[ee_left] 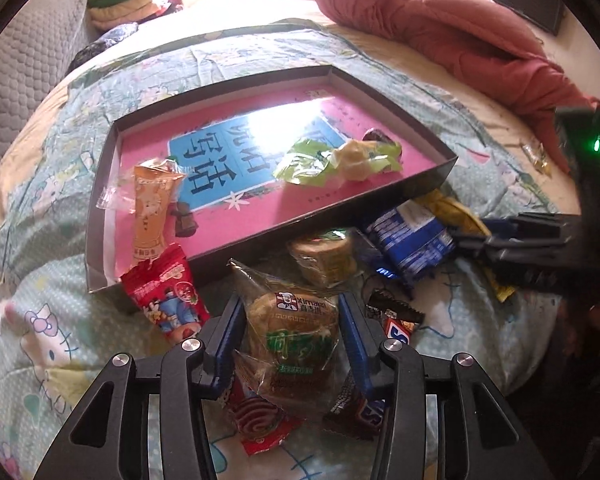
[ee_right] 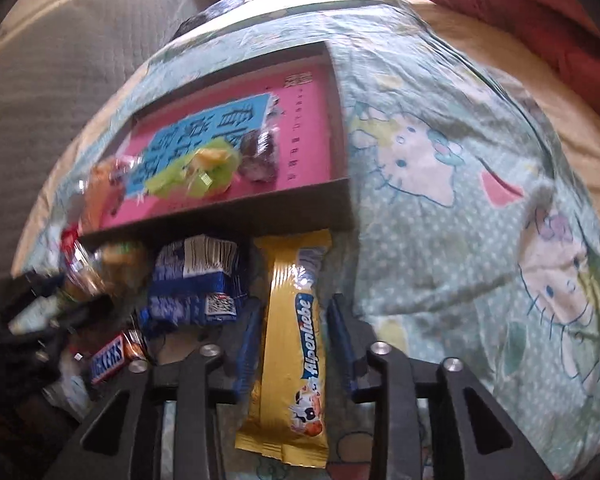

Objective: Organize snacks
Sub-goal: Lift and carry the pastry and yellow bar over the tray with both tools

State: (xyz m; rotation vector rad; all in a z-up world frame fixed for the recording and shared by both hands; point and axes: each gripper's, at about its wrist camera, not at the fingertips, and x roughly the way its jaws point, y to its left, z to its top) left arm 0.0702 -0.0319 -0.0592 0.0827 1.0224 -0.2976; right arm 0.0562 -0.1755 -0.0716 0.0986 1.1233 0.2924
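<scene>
A shallow dark box [ee_left: 432,184] with a pink printed floor lies on the bed; it also shows in the right wrist view [ee_right: 308,208]. Inside lie an orange packet [ee_left: 152,208], a green-wrapped pastry [ee_left: 340,160] and a dark candy. My left gripper [ee_left: 292,316] is open around a clear-wrapped Ximaizi cake [ee_left: 292,340]; contact is not clear. My right gripper [ee_right: 294,312] is open around a yellow Alpenliebe stick pack [ee_right: 296,344] lying below the box. It also appears at the right of the left wrist view [ee_left: 512,244].
Loose snacks lie before the box: a red packet [ee_left: 168,300], a second cake [ee_left: 324,260], a blue pack [ee_left: 412,240], Snickers bars [ee_left: 396,328]. A red quilt [ee_left: 440,32] lies far right, a grey cushion [ee_left: 24,60] left. A Hello Kitty sheet [ee_right: 460,200] covers the bed.
</scene>
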